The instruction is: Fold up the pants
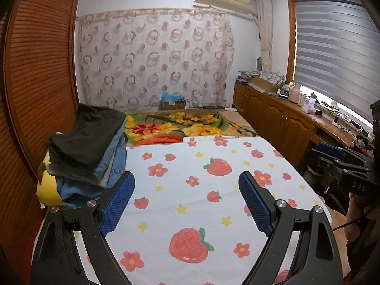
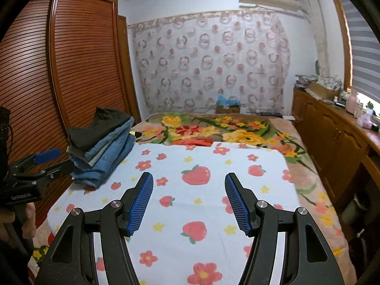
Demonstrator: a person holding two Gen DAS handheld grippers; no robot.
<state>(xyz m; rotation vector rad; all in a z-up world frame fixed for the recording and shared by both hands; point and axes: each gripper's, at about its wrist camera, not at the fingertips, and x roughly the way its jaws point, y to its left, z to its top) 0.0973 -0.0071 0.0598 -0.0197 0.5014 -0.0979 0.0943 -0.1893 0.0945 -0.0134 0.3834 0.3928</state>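
Hovering above the near part of the bed, the left hand-held gripper (image 1: pixel 186 201) has its blue ribbed pads wide apart with nothing between them; only the white bedsheet printed with red strawberries and flowers (image 1: pixel 213 178) shows through the gap. The right hand-held gripper (image 2: pixel 188 201) is the same: pads spread, empty, poised over the sheet's middle. In each view the other gripper appears at the side of the frame, held off the bed's near corners, and neither touches cloth.

Outward from the left gripper, by the bed's left edge, sits a stack of pants (image 1: pixel 87 149): a dark grey pair on top, then pale and darker blue denim beneath, resting on a yellow cushion-like lump (image 1: pixel 48 194). Whether every layer is neatly folded I cannot tell; the lower denim looks rumpled where it spills onto the sheet. No pair lies spread on the sheet's open area.

My reading is that this is a gap between garments: either a fresh pair is about to be fetched, or the pile is the finished work. If the former, the next move calls for swinging one gripper to the left edge, pinching a single waistband without dragging the layers below, and laying that pair flat across the sheet's centre.

Beyond the sheet's far edge lies a brown blanket with yellow and red flowers (image 2: pixel 213 128).
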